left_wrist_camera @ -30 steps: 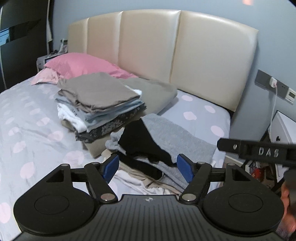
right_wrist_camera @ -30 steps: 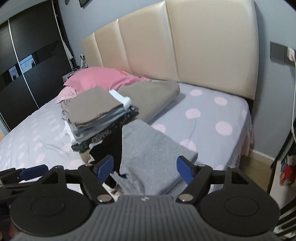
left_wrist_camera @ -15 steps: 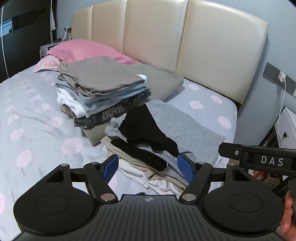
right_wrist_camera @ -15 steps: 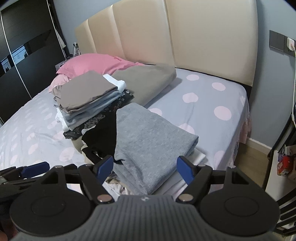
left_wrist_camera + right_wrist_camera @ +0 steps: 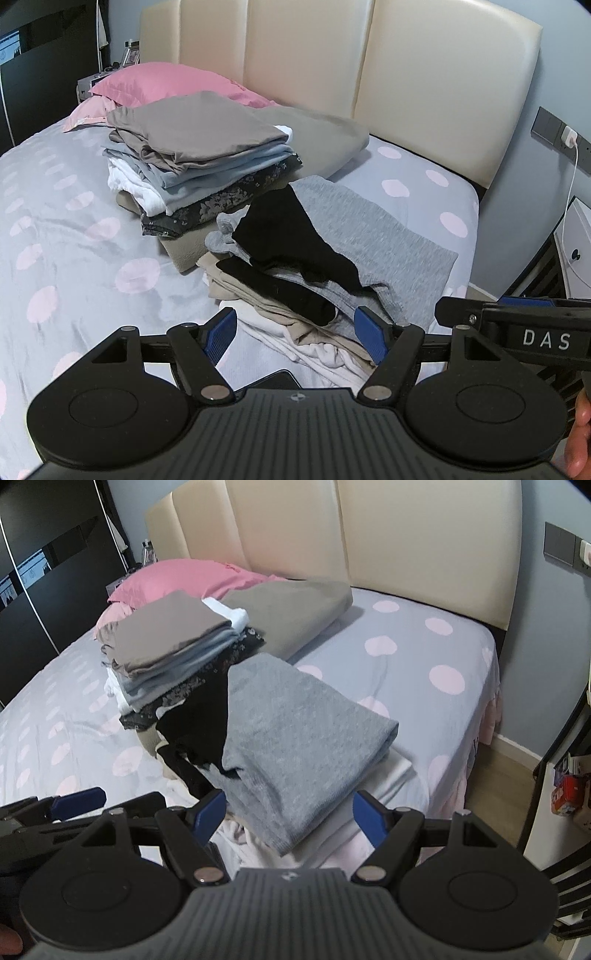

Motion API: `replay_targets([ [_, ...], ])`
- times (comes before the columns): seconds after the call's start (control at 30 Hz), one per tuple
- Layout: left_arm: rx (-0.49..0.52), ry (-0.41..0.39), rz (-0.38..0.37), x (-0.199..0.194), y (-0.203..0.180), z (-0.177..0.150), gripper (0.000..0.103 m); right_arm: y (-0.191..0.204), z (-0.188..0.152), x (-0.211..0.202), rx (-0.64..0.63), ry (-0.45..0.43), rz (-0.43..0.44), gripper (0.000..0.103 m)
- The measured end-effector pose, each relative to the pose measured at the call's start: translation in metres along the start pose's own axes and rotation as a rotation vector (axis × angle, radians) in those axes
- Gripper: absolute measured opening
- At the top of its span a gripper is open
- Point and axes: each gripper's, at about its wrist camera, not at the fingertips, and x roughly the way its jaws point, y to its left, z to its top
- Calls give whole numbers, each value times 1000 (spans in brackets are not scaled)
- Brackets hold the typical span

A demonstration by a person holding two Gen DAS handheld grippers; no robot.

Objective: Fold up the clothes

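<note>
A loose heap of clothes lies near the bed's foot: a grey knit garment [image 5: 373,240] [image 5: 295,734] on top, a black garment [image 5: 291,236] [image 5: 199,720] beside it, beige and white pieces [image 5: 295,332] underneath. Behind it stands a neat stack of folded clothes [image 5: 199,147] [image 5: 173,646] topped by a taupe piece. My left gripper [image 5: 295,332] is open just short of the heap's near edge, nothing between its blue pads. My right gripper [image 5: 288,816] is open too, hovering at the grey garment's near hem without touching it. The right gripper [image 5: 517,325] shows at the left view's right edge.
The bed has a grey sheet with pink dots [image 5: 74,229], a pink pillow [image 5: 166,81], a taupe pillow [image 5: 295,609] and a cream headboard [image 5: 369,74]. A white bedside unit [image 5: 576,236] and wall sockets [image 5: 557,129] stand at the right, a dark wardrobe [image 5: 44,572] at the left.
Both grippers have sunk and tipped downward toward the heap, which now fills more of each view. Their jaws stayed equally wide. No garment has moved.
</note>
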Motion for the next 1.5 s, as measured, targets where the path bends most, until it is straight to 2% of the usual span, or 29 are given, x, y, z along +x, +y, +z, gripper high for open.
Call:
replay_targets([
  [0.83, 17, 19, 1, 2, -6, -1, 67, -4, -1, 0, 11, 14, -1, 78],
  [1.23, 30, 27, -5, 3, -10, -2, 61, -5, -1, 0, 7, 15, -4, 78],
  [1.5, 33, 25, -5, 3, -11, -2, 61, -6, -1, -1, 9, 15, -3, 78],
])
